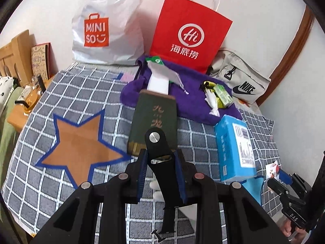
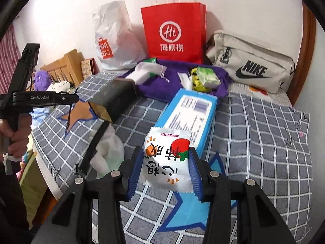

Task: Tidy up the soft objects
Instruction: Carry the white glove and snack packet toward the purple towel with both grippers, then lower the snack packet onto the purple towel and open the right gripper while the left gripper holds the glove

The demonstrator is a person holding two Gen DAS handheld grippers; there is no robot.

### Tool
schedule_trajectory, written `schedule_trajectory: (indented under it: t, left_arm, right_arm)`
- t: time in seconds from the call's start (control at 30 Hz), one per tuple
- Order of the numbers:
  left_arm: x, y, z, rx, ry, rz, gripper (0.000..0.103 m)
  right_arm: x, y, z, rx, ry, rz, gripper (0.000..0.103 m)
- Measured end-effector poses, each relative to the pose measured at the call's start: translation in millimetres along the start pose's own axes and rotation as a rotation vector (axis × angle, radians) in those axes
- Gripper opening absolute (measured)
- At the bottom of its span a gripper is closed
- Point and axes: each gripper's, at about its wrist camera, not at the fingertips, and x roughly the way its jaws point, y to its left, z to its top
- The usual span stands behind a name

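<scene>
My left gripper [image 1: 161,169] is shut on a black strap with a round metal stud [image 1: 157,148], held above the checked blanket [image 1: 61,93]. My right gripper [image 2: 164,168] is shut on a white snack packet [image 2: 166,158] with a strawberry print, just above the blanket [image 2: 264,142]. A purple cloth [image 1: 191,99] lies at the back with a white pouch [image 1: 160,75] and green tissue packs [image 1: 222,96] on it. The purple cloth [image 2: 162,85], the pouch [image 2: 146,71] and the tissue packs [image 2: 207,76] also show in the right wrist view.
A dark green box [image 1: 153,120] and a blue tissue box [image 1: 235,148] lie on the blanket. A white Miniso bag [image 1: 107,30], a red paper bag [image 1: 189,34] and a grey Nike bag [image 1: 241,79] stand against the wall. A wooden bedside shelf [image 1: 18,61] is at the left.
</scene>
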Motion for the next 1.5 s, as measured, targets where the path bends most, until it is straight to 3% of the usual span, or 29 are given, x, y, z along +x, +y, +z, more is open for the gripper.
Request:
schedule_trajectory:
  t: [0.77,1.5]
  left_arm:
    - [1,-17,75,0.046,-0.054,-0.005,0.026]
    - [71,-20,132,0.058,-0.002,-0.022,0.026]
  right_arm:
    - [15,-15,95,-0.006,-0.108,0.004,0.044]
    - [113,-50,164,0.000,-0.049,-0.016,0.044]
